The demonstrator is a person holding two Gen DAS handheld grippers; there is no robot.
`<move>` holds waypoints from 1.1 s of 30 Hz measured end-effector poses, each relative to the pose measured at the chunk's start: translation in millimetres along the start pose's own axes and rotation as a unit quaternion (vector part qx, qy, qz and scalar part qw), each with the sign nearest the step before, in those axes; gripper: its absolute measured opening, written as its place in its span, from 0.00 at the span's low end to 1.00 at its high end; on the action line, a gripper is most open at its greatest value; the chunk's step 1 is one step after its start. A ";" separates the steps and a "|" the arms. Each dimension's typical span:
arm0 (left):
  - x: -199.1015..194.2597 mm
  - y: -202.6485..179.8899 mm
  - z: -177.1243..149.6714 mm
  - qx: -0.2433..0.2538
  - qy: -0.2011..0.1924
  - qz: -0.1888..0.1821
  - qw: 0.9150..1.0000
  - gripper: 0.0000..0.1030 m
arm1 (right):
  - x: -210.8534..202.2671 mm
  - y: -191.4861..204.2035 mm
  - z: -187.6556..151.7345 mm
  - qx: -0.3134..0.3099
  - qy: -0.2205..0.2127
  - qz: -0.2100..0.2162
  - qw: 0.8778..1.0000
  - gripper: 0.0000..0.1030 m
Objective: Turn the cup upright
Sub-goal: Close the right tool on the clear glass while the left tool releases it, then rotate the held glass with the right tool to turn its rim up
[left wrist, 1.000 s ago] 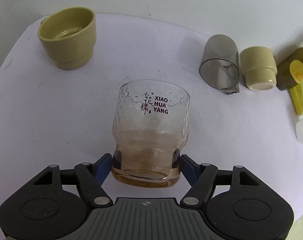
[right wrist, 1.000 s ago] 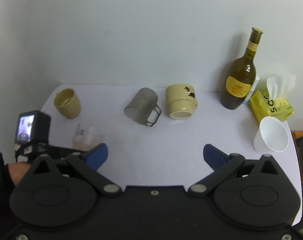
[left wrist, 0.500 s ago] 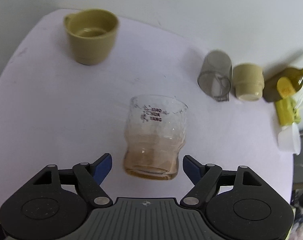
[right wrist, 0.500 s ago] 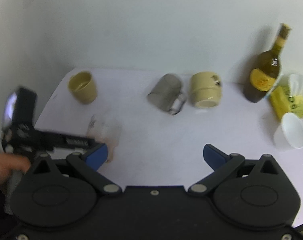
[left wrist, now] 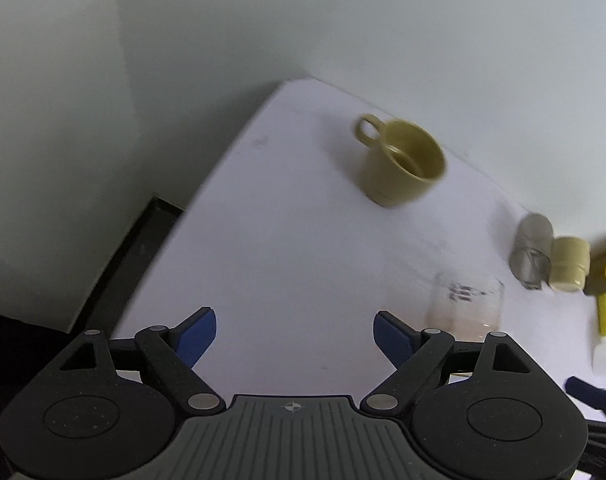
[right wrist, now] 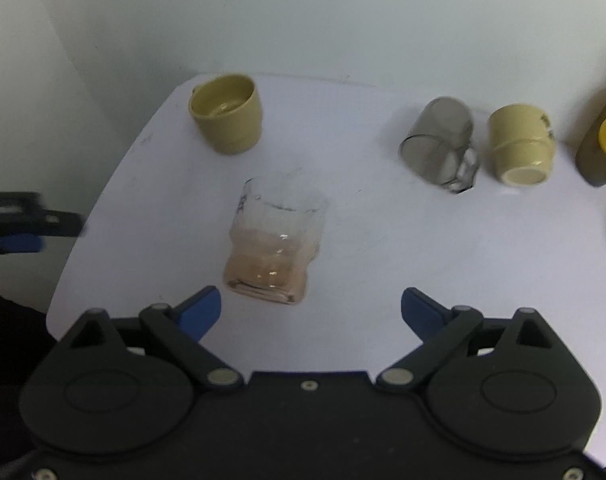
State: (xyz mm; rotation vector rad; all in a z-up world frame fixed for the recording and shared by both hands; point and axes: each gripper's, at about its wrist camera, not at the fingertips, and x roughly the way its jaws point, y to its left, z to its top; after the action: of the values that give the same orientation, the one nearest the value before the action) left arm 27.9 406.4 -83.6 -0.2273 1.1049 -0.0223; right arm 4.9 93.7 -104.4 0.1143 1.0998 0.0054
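A clear glass tumbler (right wrist: 277, 240) with printed lettering stands upright on the white table (right wrist: 383, 248); it also shows in the left wrist view (left wrist: 465, 306). My left gripper (left wrist: 295, 336) is open and empty, to the left of the tumbler and apart from it. My right gripper (right wrist: 311, 312) is open and empty, just in front of the tumbler. A grey transparent mug (right wrist: 443, 144) lies on its side at the back right. A cream cup (right wrist: 521, 144) lies on its side next to it.
An olive cup (right wrist: 227, 112) stands upright at the back left, also in the left wrist view (left wrist: 403, 162). A dark bottle with a yellow label (right wrist: 603, 144) stands at the far right. The table's left edge (left wrist: 175, 240) drops off beside my left gripper.
My left gripper let go of the tumbler, opened and drew back to the left. My right gripper moved in toward the tumbler.
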 end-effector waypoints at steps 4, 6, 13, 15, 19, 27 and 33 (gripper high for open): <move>-8.1 23.5 0.6 0.009 -0.003 0.011 1.000 0.82 | 21.8 11.5 -0.3 0.014 0.011 -0.012 1.000 0.87; -13.1 33.9 2.8 0.003 0.000 0.003 1.000 0.82 | 29.4 14.7 1.2 0.019 0.017 -0.011 1.000 0.86; -18.4 46.0 8.5 -0.014 -0.019 -0.012 1.000 0.82 | 51.1 25.6 14.2 0.013 0.021 -0.020 0.999 0.82; -21.2 48.9 9.7 -0.017 -0.022 -0.016 0.999 0.82 | 58.2 28.9 16.0 0.011 0.025 -0.020 0.999 0.79; -20.4 51.3 11.7 -0.013 -0.021 -0.024 0.999 0.82 | 73.5 33.9 14.9 0.007 0.046 -0.021 0.999 0.68; -17.7 52.1 11.7 -0.012 -0.022 -0.035 0.999 0.82 | 63.5 25.6 0.6 0.025 0.048 -0.040 0.998 0.68; -12.7 49.7 12.0 -0.002 -0.013 -0.036 0.999 0.82 | 55.3 24.6 -17.3 0.022 0.041 -0.053 0.997 0.69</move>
State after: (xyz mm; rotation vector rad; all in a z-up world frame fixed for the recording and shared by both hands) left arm 28.1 458.6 -76.9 -0.2698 1.0707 -0.0818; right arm 16.0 123.1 -158.9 0.0960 1.1875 -0.1107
